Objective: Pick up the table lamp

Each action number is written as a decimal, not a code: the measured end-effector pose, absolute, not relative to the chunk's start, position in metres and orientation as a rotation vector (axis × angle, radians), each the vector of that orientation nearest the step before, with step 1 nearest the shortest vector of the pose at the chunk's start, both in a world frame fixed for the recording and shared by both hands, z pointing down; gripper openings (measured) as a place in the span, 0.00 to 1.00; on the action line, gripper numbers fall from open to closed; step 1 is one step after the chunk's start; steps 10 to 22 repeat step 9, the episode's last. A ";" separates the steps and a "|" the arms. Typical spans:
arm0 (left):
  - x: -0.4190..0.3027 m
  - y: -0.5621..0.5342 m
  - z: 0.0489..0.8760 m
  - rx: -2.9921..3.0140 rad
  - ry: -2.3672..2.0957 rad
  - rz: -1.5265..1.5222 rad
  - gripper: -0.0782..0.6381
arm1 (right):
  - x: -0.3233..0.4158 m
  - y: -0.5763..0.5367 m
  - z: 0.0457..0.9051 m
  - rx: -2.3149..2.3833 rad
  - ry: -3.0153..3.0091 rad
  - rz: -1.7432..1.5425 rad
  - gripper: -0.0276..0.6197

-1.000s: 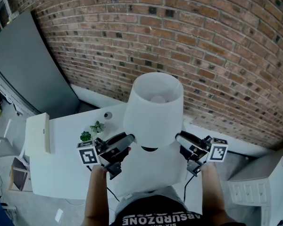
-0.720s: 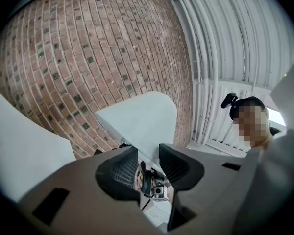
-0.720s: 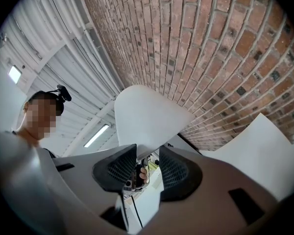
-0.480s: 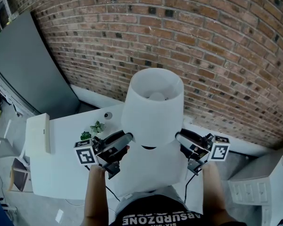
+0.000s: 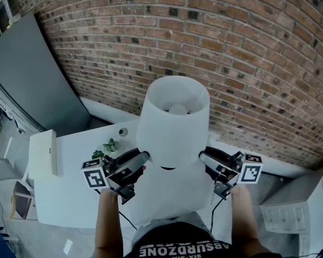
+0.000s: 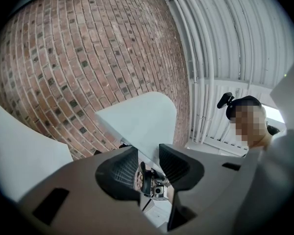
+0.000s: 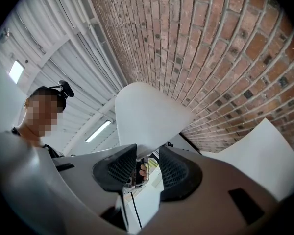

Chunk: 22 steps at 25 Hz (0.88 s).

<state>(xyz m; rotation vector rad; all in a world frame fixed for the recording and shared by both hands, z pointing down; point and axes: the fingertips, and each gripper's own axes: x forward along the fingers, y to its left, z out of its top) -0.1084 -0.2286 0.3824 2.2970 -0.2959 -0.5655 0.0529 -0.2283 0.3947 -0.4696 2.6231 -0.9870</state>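
The table lamp's white shade hangs above the white table, its open top toward me with the bulb showing inside. My left gripper is shut on the shade's lower rim at the left. My right gripper is shut on the rim at the right. In the left gripper view the shade runs down into the left gripper, between its pads. The right gripper view shows the shade entering the right gripper the same way. The lamp's foot is hidden under the shade.
A flat white box, two small green plants and a small round object lie on the table's left half. A brick wall stands behind, a grey panel at the left, a white drawer unit at the right.
The shade has risen a little toward the head camera and looks slightly larger. Both grippers keep their hold and have hardly shifted.
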 end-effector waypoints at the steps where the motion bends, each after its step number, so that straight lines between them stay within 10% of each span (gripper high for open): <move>1: -0.109 -0.229 0.382 2.297 -0.296 -0.566 0.30 | 0.052 -0.228 0.395 -0.469 2.625 -0.987 0.26; 22: -0.112 -0.231 0.385 2.294 -0.301 -0.564 0.30 | 0.049 -0.229 0.400 -0.474 2.637 -1.000 0.26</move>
